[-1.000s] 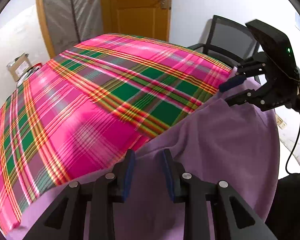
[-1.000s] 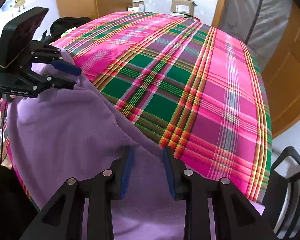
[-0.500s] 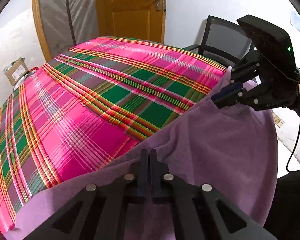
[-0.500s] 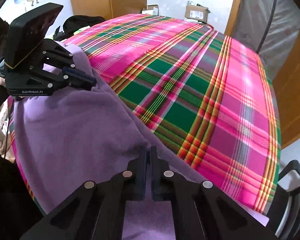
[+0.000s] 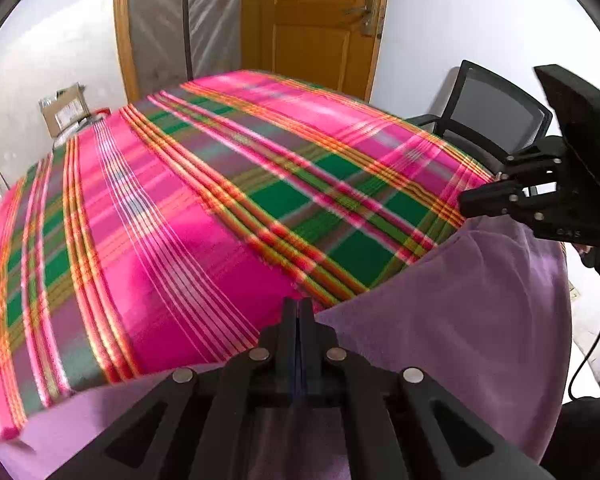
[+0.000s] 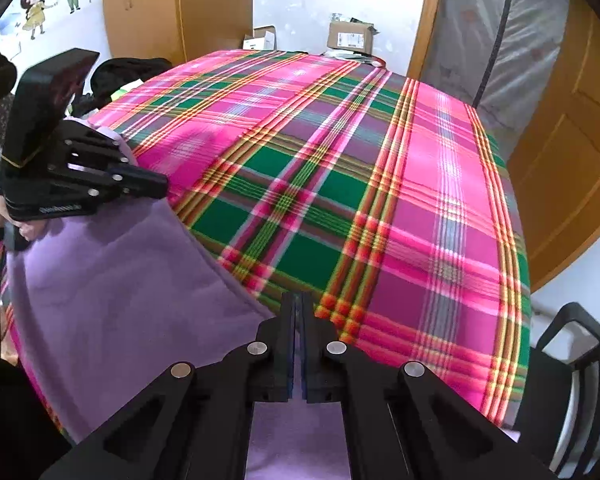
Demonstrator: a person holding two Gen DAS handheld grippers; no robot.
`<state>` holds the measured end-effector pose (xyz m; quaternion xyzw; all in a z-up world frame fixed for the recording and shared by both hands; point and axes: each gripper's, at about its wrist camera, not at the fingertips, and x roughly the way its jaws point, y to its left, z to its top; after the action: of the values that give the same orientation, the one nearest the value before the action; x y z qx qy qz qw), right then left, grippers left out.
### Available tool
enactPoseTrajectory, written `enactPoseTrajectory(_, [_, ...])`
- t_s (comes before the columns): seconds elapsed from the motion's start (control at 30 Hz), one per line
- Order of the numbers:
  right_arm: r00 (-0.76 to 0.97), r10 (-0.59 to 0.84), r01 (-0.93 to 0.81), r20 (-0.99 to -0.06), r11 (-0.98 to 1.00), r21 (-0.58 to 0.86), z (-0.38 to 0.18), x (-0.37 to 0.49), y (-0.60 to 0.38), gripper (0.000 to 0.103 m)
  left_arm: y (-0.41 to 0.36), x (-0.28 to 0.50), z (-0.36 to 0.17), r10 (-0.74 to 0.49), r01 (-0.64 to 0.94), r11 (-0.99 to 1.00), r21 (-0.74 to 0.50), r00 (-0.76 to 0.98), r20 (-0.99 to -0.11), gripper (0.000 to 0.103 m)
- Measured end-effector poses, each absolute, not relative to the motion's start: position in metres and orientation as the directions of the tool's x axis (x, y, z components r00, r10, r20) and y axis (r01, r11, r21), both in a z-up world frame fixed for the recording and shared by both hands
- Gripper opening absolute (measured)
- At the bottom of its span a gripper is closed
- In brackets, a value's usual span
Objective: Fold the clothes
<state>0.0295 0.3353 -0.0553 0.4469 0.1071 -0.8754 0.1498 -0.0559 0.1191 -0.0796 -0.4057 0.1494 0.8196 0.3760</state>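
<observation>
So the soft lilac-purple fleece garment is spread at the near edge of a surface covered with a bright pink, green and orange plaid cloth, and that's the one piece of clothing that can be seen. Whether it's a bed or a desk under the plaid can't really be told. Both sets of fingers are shut tight, and on each side the far edge of the purple fabric is pinched between them: the left gripper is clamped on the edge at one end, the right gripper on the same edge at the other, with the fabric sagging a bit between the two. In each wrist view the other gripper is seen across the garment, closed as well. As for progress, it looks like early days: the grasp is made, but no fold is laid down yet and no crease or doubled layer is visible. Presumably the pinched edge still has to be carried over and laid flat, and further folds are left after that. No folded pile is seen anywhere.
</observation>
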Motion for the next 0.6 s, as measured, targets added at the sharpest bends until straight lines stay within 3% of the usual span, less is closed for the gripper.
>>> enactPoseTrajectory(0.13, [-0.556, -0.169, 0.342, -0.814, -0.939, -0.039, -0.055, 0.036, 0.328, 0.007, 0.118, -0.055, -0.076, 0.485, -0.721, -0.690, -0.065, -0.394, -0.781, 0.002])
enactPoseTrajectory(0.6, [-0.577, -0.219, 0.315, -0.787, -0.949, 0.033, -0.055, 0.060, 0.299, 0.010, 0.079, -0.025, -0.063, 0.415, -0.620, -0.784, -0.030, -0.487, -0.768, 0.003])
